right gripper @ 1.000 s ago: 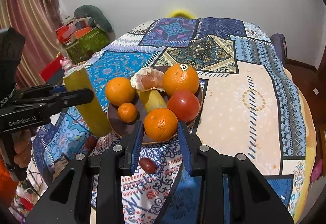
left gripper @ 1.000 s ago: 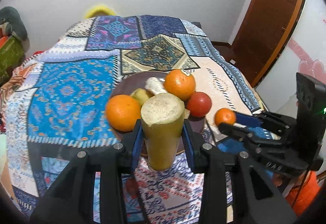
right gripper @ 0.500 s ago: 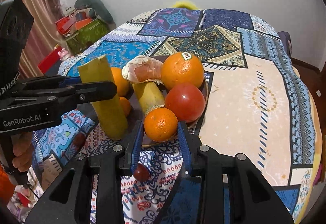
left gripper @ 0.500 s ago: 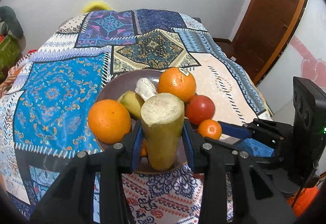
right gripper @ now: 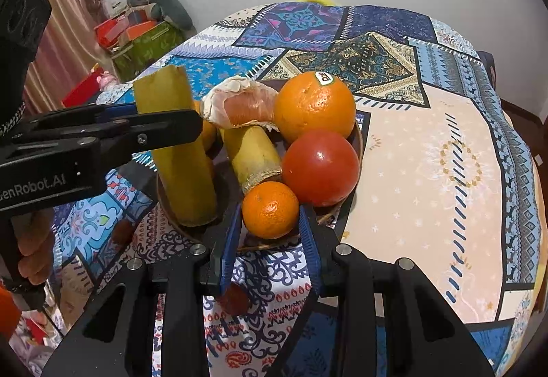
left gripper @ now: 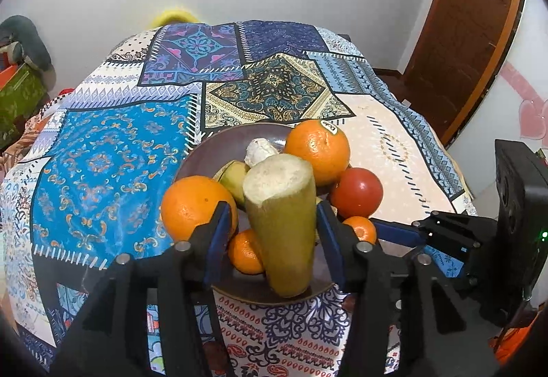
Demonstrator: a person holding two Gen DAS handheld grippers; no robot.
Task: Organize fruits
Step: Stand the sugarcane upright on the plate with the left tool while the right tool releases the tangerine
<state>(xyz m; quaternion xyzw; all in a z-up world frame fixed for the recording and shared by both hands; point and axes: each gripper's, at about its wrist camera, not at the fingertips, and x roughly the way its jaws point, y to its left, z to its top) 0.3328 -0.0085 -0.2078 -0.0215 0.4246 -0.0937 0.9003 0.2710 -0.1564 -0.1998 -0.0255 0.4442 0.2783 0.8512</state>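
A cut length of yellow-green sugarcane (left gripper: 281, 226) stands upright on the near part of the brown plate (left gripper: 205, 151). My left gripper (left gripper: 274, 233) straddles it; its jaws are opening, with gaps showing beside the cane. My right gripper (right gripper: 270, 229) is shut on a small orange (right gripper: 270, 209) at the plate's near rim (right gripper: 358, 137). The plate also holds a stickered large orange (right gripper: 315, 106), a tomato (right gripper: 320, 168), a peeled citrus (right gripper: 239, 103), a second cane piece (right gripper: 253, 154), another large orange (left gripper: 197, 205) and another small orange (left gripper: 245, 253).
A patchwork cloth (left gripper: 102, 164) covers the surface under the plate. Two small dark red fruits (right gripper: 234, 300) lie on the cloth just in front of the plate. A hand (right gripper: 30, 257) grips the left tool. Boxes (right gripper: 144, 38) stand at the left, a wooden door (left gripper: 472, 21) at the right.
Both grippers came down onto the plate. The left jaws have spread off the sugarcane, which now stands on the plate. The right gripper still holds the small orange.
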